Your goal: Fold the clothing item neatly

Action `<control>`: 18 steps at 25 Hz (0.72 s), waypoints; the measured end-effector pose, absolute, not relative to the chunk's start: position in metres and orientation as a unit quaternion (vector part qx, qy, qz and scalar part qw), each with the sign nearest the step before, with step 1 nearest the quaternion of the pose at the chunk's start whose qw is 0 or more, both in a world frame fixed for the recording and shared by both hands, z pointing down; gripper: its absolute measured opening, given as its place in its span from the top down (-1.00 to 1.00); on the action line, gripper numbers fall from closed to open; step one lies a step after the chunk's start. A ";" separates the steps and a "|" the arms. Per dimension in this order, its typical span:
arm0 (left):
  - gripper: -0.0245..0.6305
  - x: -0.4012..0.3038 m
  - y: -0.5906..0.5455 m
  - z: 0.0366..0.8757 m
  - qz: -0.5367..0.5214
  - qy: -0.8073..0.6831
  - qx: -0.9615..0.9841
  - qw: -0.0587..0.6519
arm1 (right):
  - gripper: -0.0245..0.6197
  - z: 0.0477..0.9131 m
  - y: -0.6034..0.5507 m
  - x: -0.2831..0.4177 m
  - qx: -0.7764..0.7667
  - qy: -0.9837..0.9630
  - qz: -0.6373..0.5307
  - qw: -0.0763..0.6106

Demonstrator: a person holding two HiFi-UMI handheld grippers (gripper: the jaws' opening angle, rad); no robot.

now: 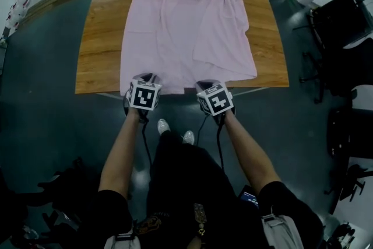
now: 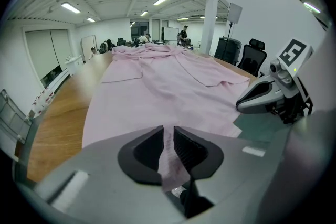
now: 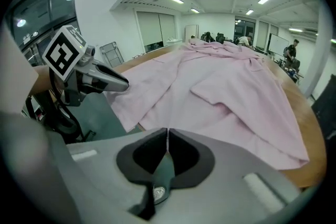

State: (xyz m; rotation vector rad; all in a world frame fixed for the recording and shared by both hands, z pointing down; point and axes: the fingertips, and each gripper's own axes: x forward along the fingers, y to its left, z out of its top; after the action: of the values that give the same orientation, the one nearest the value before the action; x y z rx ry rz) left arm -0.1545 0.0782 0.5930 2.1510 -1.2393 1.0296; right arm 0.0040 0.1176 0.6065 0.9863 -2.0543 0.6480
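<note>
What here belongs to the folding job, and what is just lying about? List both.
Job: pink garment; table under it; left gripper, clamped on the garment's near edge; right gripper, jaws together.
Lying about: black chairs beside the table.

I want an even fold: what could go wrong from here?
The right gripper looks shut at the hem with no cloth visibly between its fingers, while the left gripper pinches the pink garment; lifting could raise one corner only.
The garment's far end lies bunched, so folding over it may trap wrinkles.
</note>
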 end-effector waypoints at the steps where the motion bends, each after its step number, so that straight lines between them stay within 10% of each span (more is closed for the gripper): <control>1: 0.72 -0.155 0.078 0.593 0.378 -0.449 0.778 0.225 | 0.88 0.606 0.121 0.007 0.388 -0.802 0.255 0.376; 18: 0.72 -0.046 0.086 0.560 0.385 -0.386 0.823 0.159 | 0.81 0.576 0.128 0.109 0.475 -0.788 0.251 0.301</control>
State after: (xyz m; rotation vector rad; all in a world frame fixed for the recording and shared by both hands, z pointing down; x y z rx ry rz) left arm -0.0463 0.0858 0.5602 2.3527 -1.1043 1.0998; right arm 0.1088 0.1284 0.5758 1.2613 -2.0898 0.6664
